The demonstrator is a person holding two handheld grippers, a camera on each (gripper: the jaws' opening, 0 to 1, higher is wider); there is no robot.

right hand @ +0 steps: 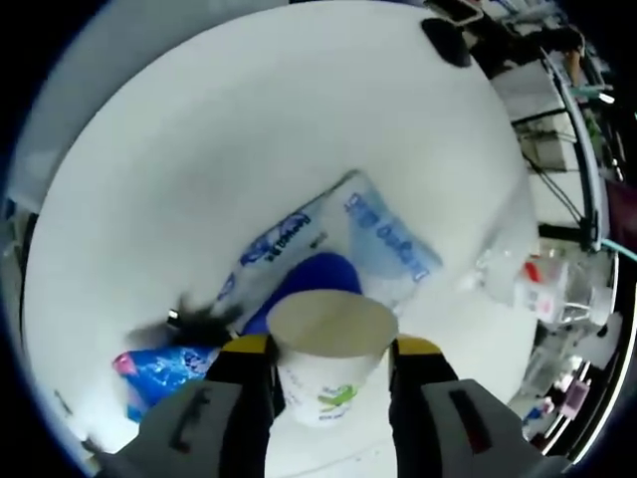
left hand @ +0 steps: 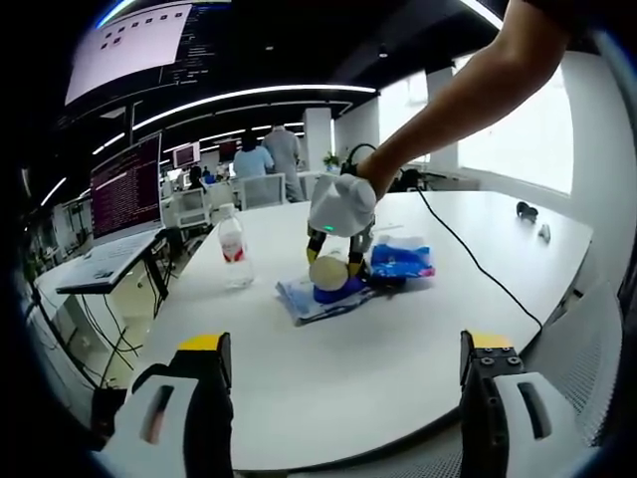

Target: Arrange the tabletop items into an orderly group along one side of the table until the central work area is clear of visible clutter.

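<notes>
My right gripper (right hand: 331,349) is shut on a white paper cup (right hand: 328,373) with a green print, open mouth facing the camera. Beneath the cup lies a round blue object (right hand: 311,277) on a clear-and-blue tissue packet (right hand: 383,234). In the left gripper view the right gripper (left hand: 336,249), held by a person's hand, hangs over the table's middle with the cup (left hand: 328,271) just above the blue object (left hand: 340,292) and packet (left hand: 304,302). A blue snack bag (left hand: 401,261) lies beside them. My left gripper (left hand: 345,344) stands open near the table's front edge, holding nothing.
A clear water bottle (left hand: 233,249) with a red label stands left of the pile on the white table (left hand: 378,378). A black cable (left hand: 478,264) runs across the right side. Two small dark items (left hand: 528,209) lie far right. Desks, monitors and people stand beyond.
</notes>
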